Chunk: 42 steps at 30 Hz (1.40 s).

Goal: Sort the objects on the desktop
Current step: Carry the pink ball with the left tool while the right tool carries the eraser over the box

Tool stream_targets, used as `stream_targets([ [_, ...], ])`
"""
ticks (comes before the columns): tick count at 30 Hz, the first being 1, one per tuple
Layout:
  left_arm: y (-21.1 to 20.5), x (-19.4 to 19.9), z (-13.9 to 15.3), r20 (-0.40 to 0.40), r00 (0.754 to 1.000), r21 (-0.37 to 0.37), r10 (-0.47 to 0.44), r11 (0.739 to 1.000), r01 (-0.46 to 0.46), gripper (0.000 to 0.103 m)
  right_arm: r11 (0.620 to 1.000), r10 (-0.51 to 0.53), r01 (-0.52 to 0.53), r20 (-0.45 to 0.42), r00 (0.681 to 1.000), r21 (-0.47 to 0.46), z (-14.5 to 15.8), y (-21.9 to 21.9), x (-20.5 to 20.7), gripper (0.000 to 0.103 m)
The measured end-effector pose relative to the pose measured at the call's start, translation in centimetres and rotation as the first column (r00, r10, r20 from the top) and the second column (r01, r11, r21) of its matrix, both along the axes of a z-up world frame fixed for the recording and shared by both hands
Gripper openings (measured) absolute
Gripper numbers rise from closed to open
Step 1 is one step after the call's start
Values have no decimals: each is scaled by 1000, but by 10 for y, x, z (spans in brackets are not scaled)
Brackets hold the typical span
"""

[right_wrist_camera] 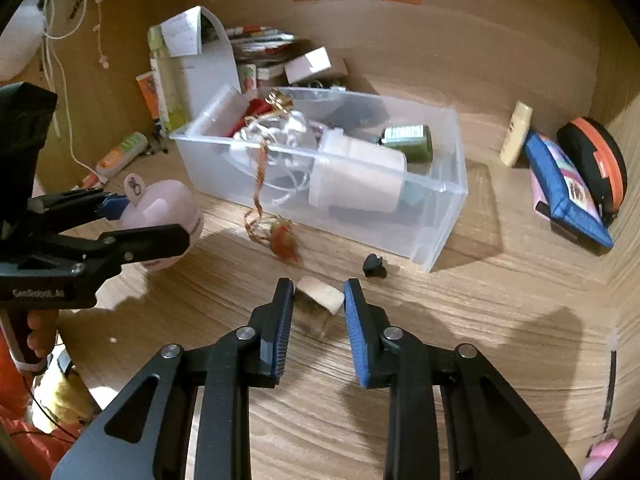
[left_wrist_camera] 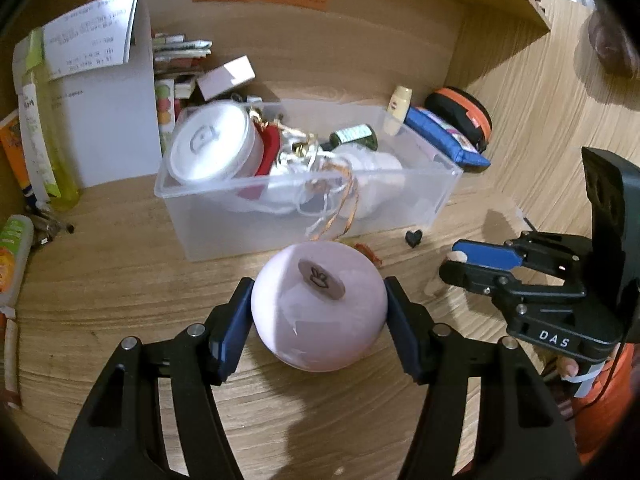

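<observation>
My left gripper [left_wrist_camera: 319, 308] is shut on a round pink case [left_wrist_camera: 320, 304] with an oval label, held just in front of the clear plastic bin [left_wrist_camera: 424, 196]; the case also shows in the right wrist view [right_wrist_camera: 160, 212]. My right gripper [right_wrist_camera: 319, 300] is shut on a small clear cube with a tan top [right_wrist_camera: 318, 306], low over the wooden desk. The right gripper also appears at the right of the left wrist view [left_wrist_camera: 460, 262]. The bin [right_wrist_camera: 444, 184] holds a white round tub [left_wrist_camera: 212, 144], a green bottle [left_wrist_camera: 356, 136], a white cup [right_wrist_camera: 356, 176] and tangled strings.
A small black heart [left_wrist_camera: 414, 237] and an orange tassel [right_wrist_camera: 282, 240] lie in front of the bin. A blue pouch [right_wrist_camera: 560, 188], orange-black case [right_wrist_camera: 596, 160] and cream bottle [right_wrist_camera: 516, 132] sit right of it. Papers, boxes and tubes crowd the back left.
</observation>
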<state>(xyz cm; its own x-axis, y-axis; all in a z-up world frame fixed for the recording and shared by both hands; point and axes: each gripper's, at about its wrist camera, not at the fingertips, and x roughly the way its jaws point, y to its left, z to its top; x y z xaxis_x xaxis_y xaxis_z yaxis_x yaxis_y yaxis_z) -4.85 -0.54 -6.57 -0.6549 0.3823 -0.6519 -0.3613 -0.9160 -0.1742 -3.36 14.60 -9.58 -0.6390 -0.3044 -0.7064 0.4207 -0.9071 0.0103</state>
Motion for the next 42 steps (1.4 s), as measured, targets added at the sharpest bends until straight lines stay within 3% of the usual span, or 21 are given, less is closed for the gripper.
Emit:
stream_targets([
  [7, 3, 2, 13, -34, 999, 18, 6, 1000, -5, 63, 1000, -1, 1, -18, 1000, -30, 11, 3, 1, 23],
  [24, 7, -10, 46, -119, 993, 38, 10, 999, -6, 62, 998, -22, 13, -157, 987, -56, 68, 16, -6, 23],
  [28, 2, -19, 55, -117, 993, 76, 7, 997, 2, 63, 997, -36, 23, -170, 985, -75, 73, 20, -14, 23],
  [42, 6, -73, 67, -99, 995, 96, 15, 995, -6, 63, 994, -49, 34, -152, 987, -103, 72, 23, -60, 23],
])
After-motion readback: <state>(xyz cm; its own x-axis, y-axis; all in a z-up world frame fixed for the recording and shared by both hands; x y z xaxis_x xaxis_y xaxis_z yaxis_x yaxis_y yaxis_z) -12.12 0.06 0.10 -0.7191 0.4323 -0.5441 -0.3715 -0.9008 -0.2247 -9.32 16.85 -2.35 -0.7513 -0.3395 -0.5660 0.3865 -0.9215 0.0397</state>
